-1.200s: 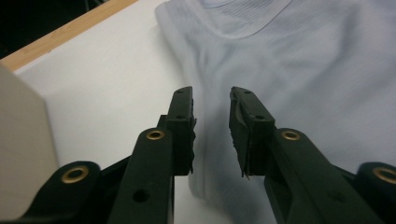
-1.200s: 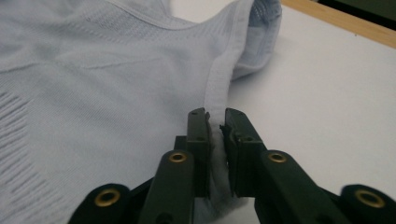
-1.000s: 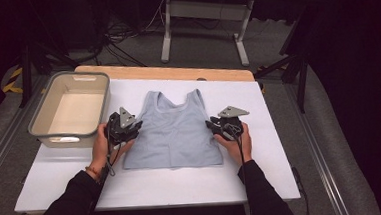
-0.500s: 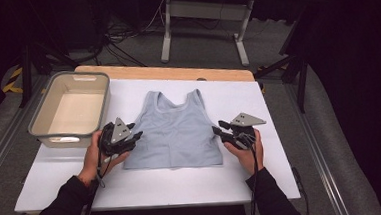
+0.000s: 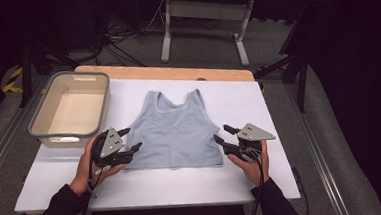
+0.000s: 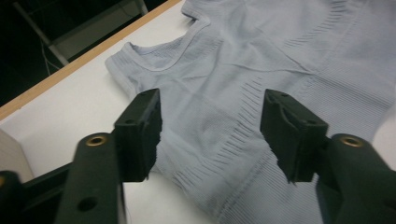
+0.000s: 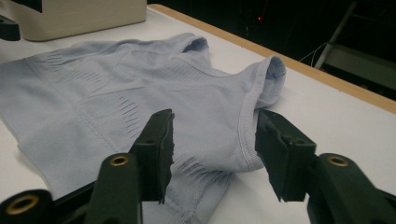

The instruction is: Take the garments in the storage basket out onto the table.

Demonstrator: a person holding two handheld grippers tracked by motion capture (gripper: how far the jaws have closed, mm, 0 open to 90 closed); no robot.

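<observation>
left gripper and right gripper drawn back off the top's sides toward its hem corners, fingers just opened, nothing between them

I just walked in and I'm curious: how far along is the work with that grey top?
Done: the grey tank top lies spread flat on the white table. In hand: the left gripper and right gripper sit at its two sides, their jaws just opened and gripping no cloth. Left, probably: folding it or moving it; the beige bin holds nothing.
</observation>
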